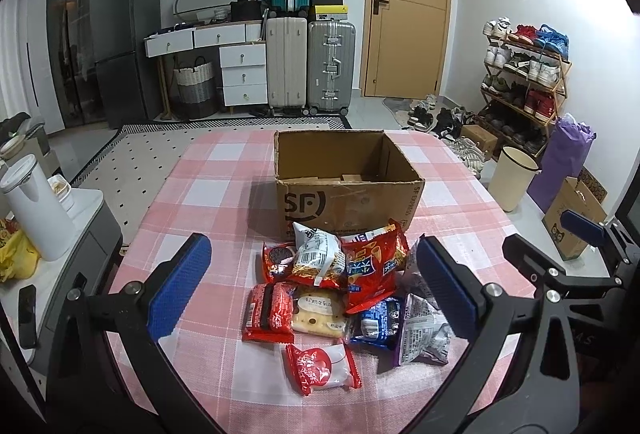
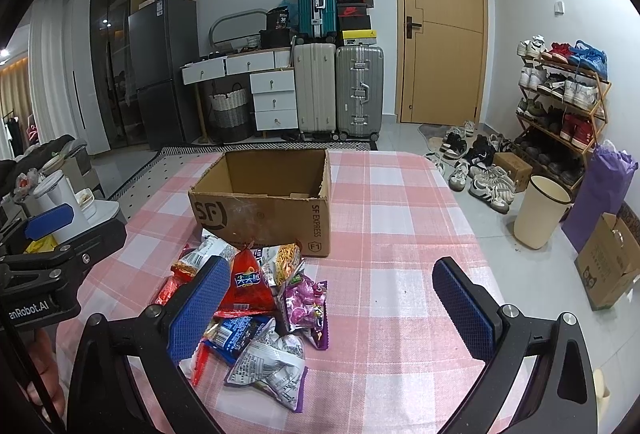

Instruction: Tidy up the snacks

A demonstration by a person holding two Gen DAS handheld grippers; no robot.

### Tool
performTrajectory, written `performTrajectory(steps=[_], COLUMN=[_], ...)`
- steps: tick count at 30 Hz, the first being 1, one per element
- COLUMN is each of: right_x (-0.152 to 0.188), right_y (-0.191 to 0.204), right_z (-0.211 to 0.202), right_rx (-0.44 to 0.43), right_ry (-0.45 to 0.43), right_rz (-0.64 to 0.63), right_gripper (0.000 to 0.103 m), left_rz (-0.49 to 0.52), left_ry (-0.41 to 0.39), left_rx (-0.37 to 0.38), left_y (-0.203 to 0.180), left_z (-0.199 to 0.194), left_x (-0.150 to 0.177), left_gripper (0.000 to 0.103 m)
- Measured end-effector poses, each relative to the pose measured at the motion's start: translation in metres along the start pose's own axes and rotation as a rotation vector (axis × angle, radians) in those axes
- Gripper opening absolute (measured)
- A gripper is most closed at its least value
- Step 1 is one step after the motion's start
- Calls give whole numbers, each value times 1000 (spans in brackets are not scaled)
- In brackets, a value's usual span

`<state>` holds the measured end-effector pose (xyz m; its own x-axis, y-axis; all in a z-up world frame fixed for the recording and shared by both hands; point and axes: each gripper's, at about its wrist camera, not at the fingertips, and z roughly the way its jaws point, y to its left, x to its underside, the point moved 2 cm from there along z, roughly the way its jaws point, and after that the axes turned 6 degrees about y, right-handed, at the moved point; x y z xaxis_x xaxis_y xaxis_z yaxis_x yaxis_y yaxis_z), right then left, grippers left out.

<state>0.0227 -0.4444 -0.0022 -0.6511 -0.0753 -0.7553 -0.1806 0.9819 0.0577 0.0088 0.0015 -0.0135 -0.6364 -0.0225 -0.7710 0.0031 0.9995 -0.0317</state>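
The left gripper (image 1: 314, 284) stands wide with ribbed blue pads (image 1: 180, 286), holding nothing. Crinkled foil snack packets (image 1: 340, 286) lie heaped just before the open cardboard box (image 1: 348, 194). The right gripper (image 2: 340, 310) is wide too, holding nothing

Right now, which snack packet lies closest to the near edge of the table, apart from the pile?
The red-and-white packet with the round red picture. It lies alone in front of the pile, while the others overlap or touch one another nearer the cardboard box.
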Motion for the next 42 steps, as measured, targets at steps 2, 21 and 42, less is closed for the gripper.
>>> performTrajectory(steps=[2,21,42], right_x=[0,2,19], right_y=[0,-2,-4], right_z=[0,1,10], right_rx=[0,-2,-48], right_ry=[0,3,31], right_rz=[0,5,-10], right_gripper=[103,103,103], left_rz=[1,0,-9], left_ry=[1,5,18], left_rx=[1,6,12], left_y=[-1,0,1], left_z=[-1,1,4], left_x=[1,2,7], left_gripper=[103,102,102])
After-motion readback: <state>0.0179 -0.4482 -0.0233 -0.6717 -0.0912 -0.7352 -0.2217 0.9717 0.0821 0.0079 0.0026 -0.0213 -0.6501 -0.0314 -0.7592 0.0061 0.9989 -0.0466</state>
